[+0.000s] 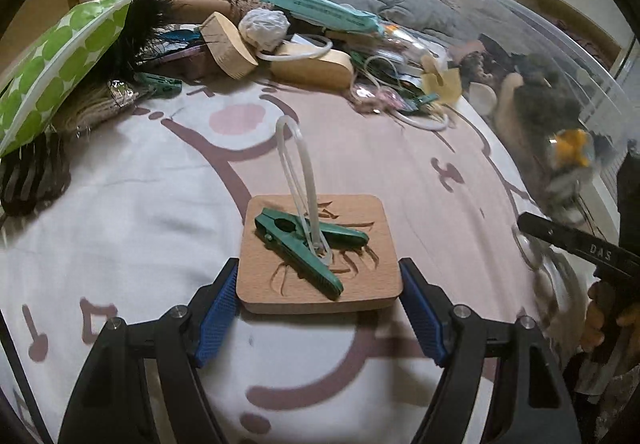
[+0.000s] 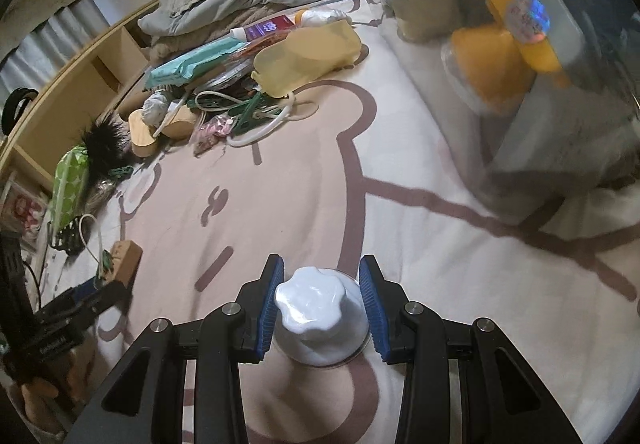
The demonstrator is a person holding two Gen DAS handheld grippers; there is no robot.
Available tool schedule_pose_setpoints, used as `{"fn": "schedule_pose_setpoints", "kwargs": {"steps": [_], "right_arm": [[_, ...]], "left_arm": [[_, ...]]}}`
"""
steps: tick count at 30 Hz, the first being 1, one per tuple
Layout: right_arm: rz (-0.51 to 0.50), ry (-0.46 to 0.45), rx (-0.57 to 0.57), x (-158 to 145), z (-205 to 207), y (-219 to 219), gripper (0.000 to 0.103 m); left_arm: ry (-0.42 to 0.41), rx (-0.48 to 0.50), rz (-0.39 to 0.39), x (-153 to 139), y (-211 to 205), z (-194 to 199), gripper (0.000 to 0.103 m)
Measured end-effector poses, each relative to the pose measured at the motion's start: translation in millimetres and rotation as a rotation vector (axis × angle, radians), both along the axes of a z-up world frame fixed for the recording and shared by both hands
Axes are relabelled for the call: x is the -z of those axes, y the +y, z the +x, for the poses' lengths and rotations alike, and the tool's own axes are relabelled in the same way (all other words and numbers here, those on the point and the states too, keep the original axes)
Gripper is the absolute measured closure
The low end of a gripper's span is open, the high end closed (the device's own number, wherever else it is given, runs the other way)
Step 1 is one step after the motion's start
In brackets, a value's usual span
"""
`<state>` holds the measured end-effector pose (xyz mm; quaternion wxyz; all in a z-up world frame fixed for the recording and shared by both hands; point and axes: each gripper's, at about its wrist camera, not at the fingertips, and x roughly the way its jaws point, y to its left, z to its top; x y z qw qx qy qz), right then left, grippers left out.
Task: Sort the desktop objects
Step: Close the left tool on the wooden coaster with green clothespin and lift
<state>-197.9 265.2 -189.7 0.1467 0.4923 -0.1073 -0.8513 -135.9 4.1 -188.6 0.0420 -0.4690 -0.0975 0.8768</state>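
Observation:
My left gripper (image 1: 320,286) is shut on a square wooden board (image 1: 320,256) and holds it flat just above the bedspread. A green clothes peg (image 1: 304,250) with a clear plastic loop (image 1: 298,172) lies on the board. My right gripper (image 2: 322,306) is shut on a clear plastic jelly cup (image 2: 320,318), its blue pads against the cup's sides. The left gripper and the board (image 2: 126,258) also show at the left of the right wrist view.
A pile of loose items lies at the back: wooden blocks (image 1: 230,44), a teal packet (image 1: 320,8), a green dotted bag (image 1: 52,64), black feathers (image 1: 140,28), a yellow case (image 2: 308,54). A clear storage bin (image 2: 540,56) with sorted things stands at the right.

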Motion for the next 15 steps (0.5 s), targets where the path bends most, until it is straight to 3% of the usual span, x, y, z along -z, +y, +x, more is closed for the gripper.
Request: {"fn": "schedule_pose_setpoints", "kwargs": {"steps": [9, 11, 15], "right_arm": [[-0.012, -0.016, -0.002, 2, 2, -3, 0.063], [-0.023, -0.021, 0.002, 3, 2, -2, 0.063], [-0.007, -0.018, -0.003, 3, 2, -5, 0.063]], "left_arm": [[-0.006, -0.031, 0.097, -7, -15, 7, 0.023], [0.008, -0.041, 0.101, -12, -19, 12, 0.013], [0.038, -0.061, 0.06, -20, -26, 20, 0.012]]}}
